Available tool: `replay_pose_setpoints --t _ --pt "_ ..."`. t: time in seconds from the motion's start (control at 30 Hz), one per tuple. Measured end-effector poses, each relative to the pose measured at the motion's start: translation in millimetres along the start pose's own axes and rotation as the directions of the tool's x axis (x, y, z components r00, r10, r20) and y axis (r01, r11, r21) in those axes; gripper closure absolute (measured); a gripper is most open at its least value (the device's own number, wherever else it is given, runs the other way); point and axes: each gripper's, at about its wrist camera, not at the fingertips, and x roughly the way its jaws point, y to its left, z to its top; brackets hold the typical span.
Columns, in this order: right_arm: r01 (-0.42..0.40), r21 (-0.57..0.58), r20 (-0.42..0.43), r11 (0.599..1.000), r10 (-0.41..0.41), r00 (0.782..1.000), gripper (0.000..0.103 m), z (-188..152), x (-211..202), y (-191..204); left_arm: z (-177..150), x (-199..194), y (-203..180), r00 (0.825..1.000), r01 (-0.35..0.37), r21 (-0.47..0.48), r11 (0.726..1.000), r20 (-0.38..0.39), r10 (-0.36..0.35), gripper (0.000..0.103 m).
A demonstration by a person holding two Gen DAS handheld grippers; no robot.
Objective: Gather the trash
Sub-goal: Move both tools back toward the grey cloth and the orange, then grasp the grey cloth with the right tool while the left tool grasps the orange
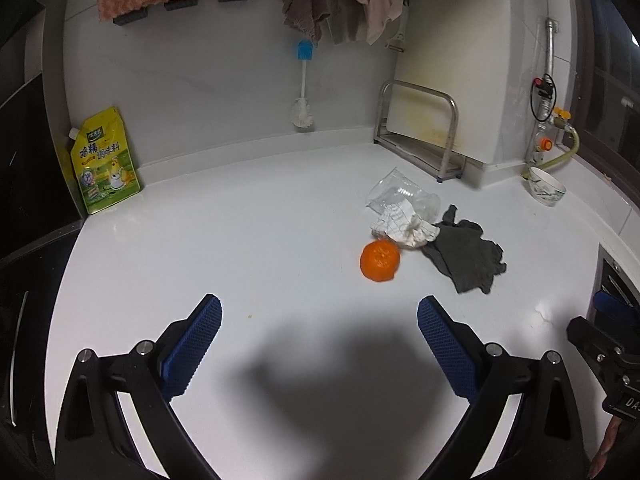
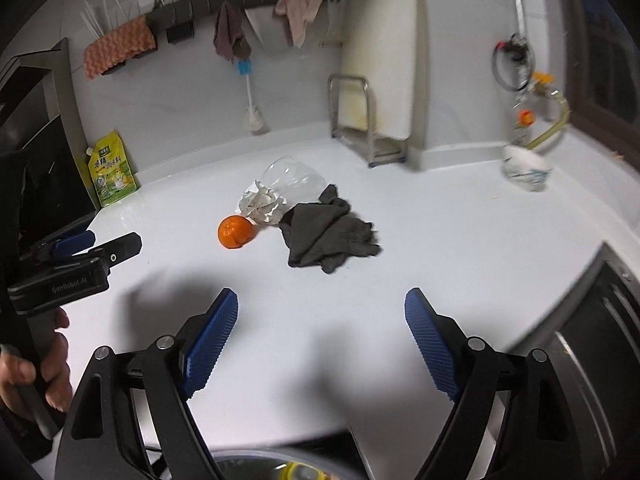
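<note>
While both claws hang wide open and empty over the white surface (image 1: 240,216), the trash sits in a small cluster ahead of them: an orange (image 1: 380,261) nearest, a crumpled paper wad (image 1: 406,228) touching it from behind, a clear plastic cup (image 1: 400,196) on its side just beyond that, and a dark grey rag (image 1: 466,256) spread beside the paper. From the left claw (image 1: 320,344) the cluster lies forward and to the right; from the right claw (image 2: 322,336) it lies forward and slightly left, with the rag closest to its line. Neither is clearly nearer, though the orange looks the easier first pick for the left. At the bottom edge of the right wrist view a round rim (image 2: 276,464), perhaps a bin, is cut off and mostly hidden, so its contents are hard to make out. The right view is somewhat blurred.
</note>
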Motion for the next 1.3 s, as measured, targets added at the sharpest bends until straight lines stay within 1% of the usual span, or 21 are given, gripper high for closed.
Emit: replay_pose_setpoints --t 0.1,0.27,0.37,0.5,0.6,0.7,0.83,0.97,1.13,1.17,1.2,1.27,1.3 --pt "-0.013 0.008 -0.036 1.000 0.013 0.999 0.021 13 32 -5 5 21 -3 1.000 -0.018 0.006 1.000 -0.012 0.018 0.006" --pt "-0.005 -0.019 -0.077 1.000 0.003 0.997 0.021 30 72 -7 8 52 -8 0.998 -0.017 0.013 1.000 -0.055 0.017 0.006" --pt "-0.009 -0.042 -0.098 0.999 0.005 0.995 0.021 39 93 -8 9 65 -11 0.997 -0.015 0.017 1.000 -0.074 0.017 0.006" --pt "-0.017 -0.032 -0.134 0.999 0.013 0.991 0.021 47 118 -12 11 75 -13 0.997 -0.024 0.024 0.999 -0.078 0.026 0.006" --pt "-0.022 -0.026 -0.144 0.999 0.018 0.989 0.021 51 127 -15 12 80 -14 0.996 -0.027 0.028 0.999 -0.086 0.030 0.006" --pt "-0.030 -0.026 -0.157 0.999 0.026 0.987 0.021 56 138 -14 12 84 -15 0.995 -0.017 0.026 1.000 -0.098 0.019 0.006" --pt "-0.011 -0.049 -0.179 0.999 0.002 0.984 0.021 60 149 -11 12 89 -18 0.994 -0.015 0.032 0.999 -0.111 0.018 0.006" --pt "0.038 -0.107 -0.194 0.994 -0.059 0.979 0.021 59 157 -7 13 90 -19 0.993 -0.008 0.031 0.999 -0.115 0.011 0.006" --pt "0.052 -0.114 -0.188 0.992 -0.073 0.979 0.022 58 163 -9 14 95 -19 0.991 -0.009 0.019 1.000 -0.131 0.011 0.006" --pt "0.056 -0.119 -0.184 0.991 -0.077 0.980 0.024 58 163 -9 14 96 -19 0.991 -0.008 0.016 1.000 -0.133 0.010 0.006" --pt "0.060 -0.128 -0.182 0.990 -0.083 0.980 0.035 57 163 -8 14 97 -19 0.991 -0.008 0.014 1.000 -0.135 0.009 0.006" --pt "0.059 -0.154 -0.178 0.986 -0.086 0.980 0.050 56 161 -5 15 99 -18 0.990 -0.005 0.009 1.000 -0.144 0.006 0.006" --pt "0.053 -0.157 -0.178 0.986 -0.081 0.981 0.061 55 160 -5 15 99 -18 0.989 -0.002 0.006 1.000 -0.147 0.003 0.006"
